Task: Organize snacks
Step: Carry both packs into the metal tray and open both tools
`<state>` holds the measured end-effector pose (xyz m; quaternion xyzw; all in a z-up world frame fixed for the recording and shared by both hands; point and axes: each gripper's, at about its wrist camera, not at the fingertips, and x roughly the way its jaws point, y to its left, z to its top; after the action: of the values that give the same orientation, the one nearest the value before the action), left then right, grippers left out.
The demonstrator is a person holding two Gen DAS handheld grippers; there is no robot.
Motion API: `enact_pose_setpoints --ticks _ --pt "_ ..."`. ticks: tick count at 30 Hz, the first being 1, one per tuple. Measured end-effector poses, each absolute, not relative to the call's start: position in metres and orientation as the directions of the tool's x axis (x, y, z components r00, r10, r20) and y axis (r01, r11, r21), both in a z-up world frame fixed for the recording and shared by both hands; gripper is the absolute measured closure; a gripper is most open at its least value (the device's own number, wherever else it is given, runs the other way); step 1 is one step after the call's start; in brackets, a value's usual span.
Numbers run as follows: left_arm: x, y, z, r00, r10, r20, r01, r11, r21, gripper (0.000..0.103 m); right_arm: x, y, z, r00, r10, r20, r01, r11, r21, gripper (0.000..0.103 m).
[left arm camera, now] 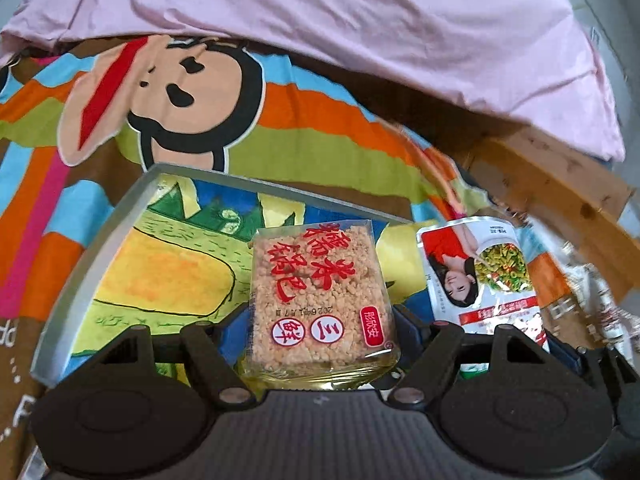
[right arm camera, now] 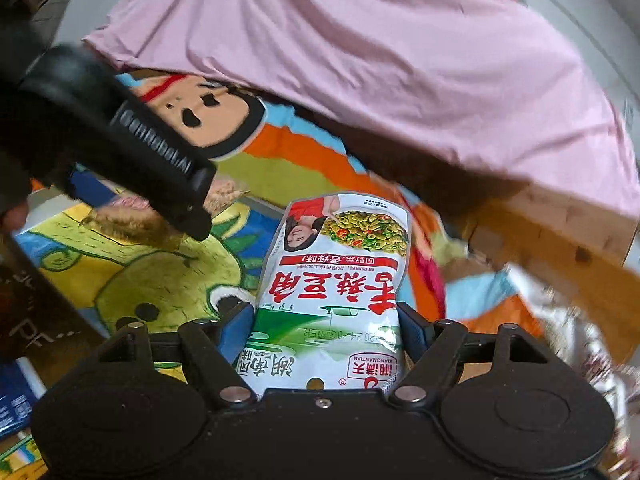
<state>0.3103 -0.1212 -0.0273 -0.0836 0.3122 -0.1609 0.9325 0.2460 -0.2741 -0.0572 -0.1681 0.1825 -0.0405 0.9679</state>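
A clear packet of puffed rice crisp [left arm camera: 320,296] with red characters sits between the blue pads of my left gripper [left arm camera: 320,320], which is shut on it. It hangs over a grey-rimmed tray [left arm camera: 92,248] with a bright cartoon print. My right gripper [right arm camera: 326,316] is shut on a white and green pouch of pickled beans [right arm camera: 332,264], held lengthwise and reaching past the fingers beside the tray's right edge. The same pouch [left arm camera: 480,276] shows to the right in the left wrist view. In the right wrist view the left tool's black body [right arm camera: 120,132] crosses the upper left, above the rice packet [right arm camera: 124,220].
A striped cartoon blanket [left arm camera: 280,120] lies under the tray, and a pink cloth [left arm camera: 360,20] is bunched up behind it. A wooden board [left arm camera: 560,176] runs along the right. Shiny wrappers [right arm camera: 580,320] lie at the far right. A dark box [right arm camera: 36,312] stands at the left.
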Motion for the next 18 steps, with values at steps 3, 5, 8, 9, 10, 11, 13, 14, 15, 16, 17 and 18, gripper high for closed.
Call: enact_pose_setpoints --ticks 3,5,8,9,10,11,13,14,15,16,17,18 --pt "0.318 -0.129 -0.038 0.744 -0.327 -0.582 0.236 0.944 -0.229 0.026 0.254 -0.276 -0.063 0.918 -0.133 -0.372 0.009 0.948 -0.317 0.026" --pt "0.321 -0.131 -0.045 0.741 -0.304 -0.599 0.219 0.952 -0.212 0.026 0.259 -0.276 -0.065 0.911 -0.123 -0.394 -0.004 0.952 -0.306 0.026" --pt "0.323 -0.131 -0.050 0.736 -0.270 -0.621 0.193 0.963 -0.190 0.026 0.267 -0.275 -0.068 0.900 -0.107 -0.423 -0.025 0.955 -0.295 0.026" --pt "0.323 -0.130 -0.051 0.733 -0.261 -0.629 0.188 0.965 -0.182 0.026 0.269 -0.274 -0.069 0.897 -0.101 -0.431 -0.033 0.956 -0.293 0.026" --pt "0.324 -0.130 -0.053 0.728 -0.252 -0.638 0.183 0.968 -0.173 0.026 0.271 -0.272 -0.070 0.893 -0.097 -0.439 -0.040 0.955 -0.294 0.026" --pt "0.324 -0.130 -0.054 0.723 -0.244 -0.647 0.181 0.970 -0.163 0.026 0.272 -0.271 -0.072 0.890 -0.095 -0.446 -0.046 0.954 -0.295 0.025" --pt "0.324 -0.130 -0.056 0.717 -0.226 -0.659 0.174 0.974 -0.144 0.026 0.274 -0.269 -0.074 0.883 -0.088 -0.461 -0.059 0.953 -0.296 0.025" --pt "0.324 -0.129 -0.057 0.714 -0.221 -0.664 0.171 0.975 -0.141 0.026 0.274 -0.269 -0.075 0.880 -0.082 -0.468 -0.065 0.955 -0.288 0.025" --pt "0.324 -0.129 -0.058 0.710 -0.221 -0.669 0.169 0.975 -0.142 0.026 0.274 -0.269 -0.075 0.878 -0.080 -0.472 -0.066 0.956 -0.285 0.025" --pt "0.324 -0.128 -0.059 0.706 -0.222 -0.673 0.166 0.975 -0.147 0.026 0.274 -0.268 -0.075 0.876 -0.080 -0.475 -0.067 0.956 -0.285 0.025" --pt "0.324 -0.127 -0.059 0.702 -0.224 -0.676 0.164 0.975 -0.153 0.026 0.273 -0.268 -0.075 0.875 -0.080 -0.478 -0.068 0.956 -0.284 0.024" --pt "0.324 -0.126 -0.059 0.699 -0.226 -0.678 0.162 0.974 -0.158 0.026 0.274 -0.268 -0.075 0.871 -0.076 -0.486 -0.072 0.958 -0.279 0.023"
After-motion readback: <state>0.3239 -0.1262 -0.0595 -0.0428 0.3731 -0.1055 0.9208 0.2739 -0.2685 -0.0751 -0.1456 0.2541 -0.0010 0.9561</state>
